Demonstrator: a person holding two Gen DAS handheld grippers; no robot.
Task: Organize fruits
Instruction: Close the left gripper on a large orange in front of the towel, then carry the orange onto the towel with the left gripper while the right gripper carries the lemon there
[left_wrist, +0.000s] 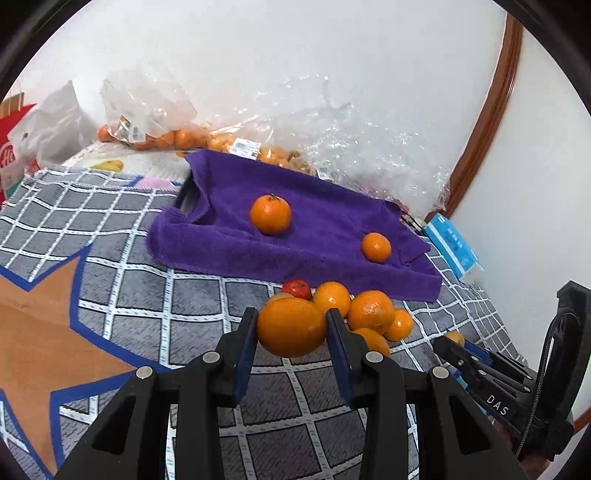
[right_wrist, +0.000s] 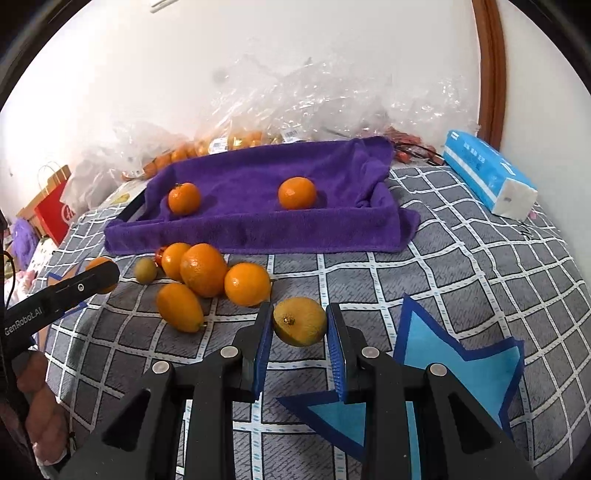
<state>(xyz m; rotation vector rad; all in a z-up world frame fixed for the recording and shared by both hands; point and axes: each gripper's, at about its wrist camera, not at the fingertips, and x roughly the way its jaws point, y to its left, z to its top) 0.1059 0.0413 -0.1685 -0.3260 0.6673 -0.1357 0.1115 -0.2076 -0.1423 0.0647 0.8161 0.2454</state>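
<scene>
Your left claw (left_wrist: 291, 325) is pinching a large orange (left_wrist: 291, 327) between its blue pads, the fruit gripped at its sides and lifted clear of the grey checked blanket (left_wrist: 129, 295) that covers the bed. Your right claw (right_wrist: 300, 325) is pressed in on a yellowish citrus fruit (right_wrist: 300, 321), its stem end turned toward the camera, and that fruit too is held just above the blanket. Between the two claws, on the blanket, lies a loose pile of oranges (right_wrist: 207, 273): in the right wrist view you can see a big round one, an oblong one in front of it, another round one to its right, a small greenish-yellow fruit (right_wrist: 145, 270) at the left edge, and a small red fruit (left_wrist: 297, 288) tucked at the back, partly hidden. Just behind the pile sits a tray draped in a purple towel (right_wrist: 258, 221), and two oranges rest on the towel inside it, well apart: one (right_wrist: 184, 198) toward the left end and one (right_wrist: 297, 192) nearer the middle, as the right wrist view shows them. Behind the tray, against the white wall, are crumpled clear plastic bags (left_wrist: 332, 122) with more oranges in them. A blue tissue pack (right_wrist: 487, 171) lies on the blanket to the right of the tray, and a red paper bag (right_wrist: 55, 206) stands off the left edge.
</scene>
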